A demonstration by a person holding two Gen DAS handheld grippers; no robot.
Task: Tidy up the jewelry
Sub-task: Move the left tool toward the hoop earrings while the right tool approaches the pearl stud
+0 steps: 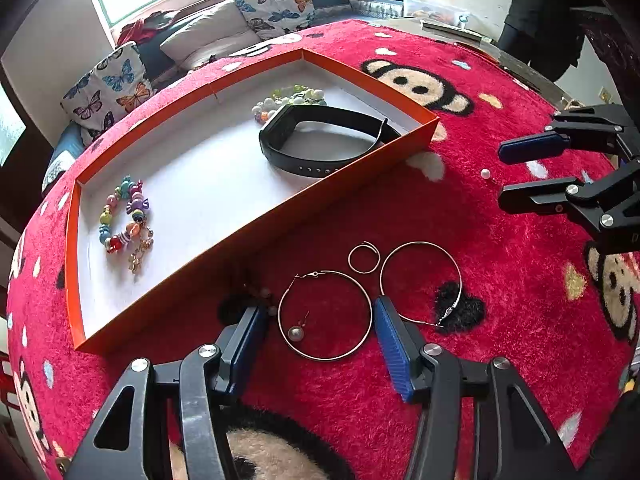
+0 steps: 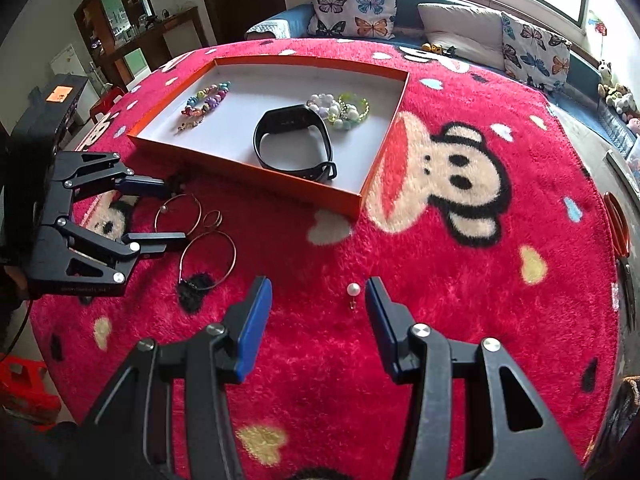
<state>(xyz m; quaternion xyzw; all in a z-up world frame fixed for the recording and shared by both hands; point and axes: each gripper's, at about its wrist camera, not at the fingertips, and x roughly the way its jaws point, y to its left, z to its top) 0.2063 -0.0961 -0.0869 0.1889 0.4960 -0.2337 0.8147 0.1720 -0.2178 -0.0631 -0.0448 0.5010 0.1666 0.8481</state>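
Note:
An orange box lid with a white inside (image 1: 248, 236) (image 2: 380, 148) lies on the red rug. It holds a black wristband (image 1: 320, 140) (image 2: 294, 142), a colourful bead bracelet (image 1: 124, 220) (image 2: 206, 102) and a pale green and white bead bracelet (image 1: 294, 98) (image 2: 340, 110). My left gripper (image 1: 320, 320) (image 2: 170, 214) is open around a large hoop earring (image 1: 362, 316) with a small pearl drop earring (image 1: 297, 332) inside it. Another large hoop (image 1: 420, 252) (image 2: 208, 258) and a small hoop (image 1: 363, 257) (image 2: 212, 218) lie beside it. My right gripper (image 2: 318, 304) (image 1: 502, 176) is open, with a pearl earring (image 2: 354, 290) (image 1: 485, 173) between its fingers.
The red monkey-print rug (image 2: 440, 280) covers the round table. A dark earring (image 1: 256, 292) lies by my left fingertip near the box wall. A sofa with butterfly cushions (image 2: 352, 8) stands behind the table. A person in dark clothes (image 1: 536, 16) stands at the far right.

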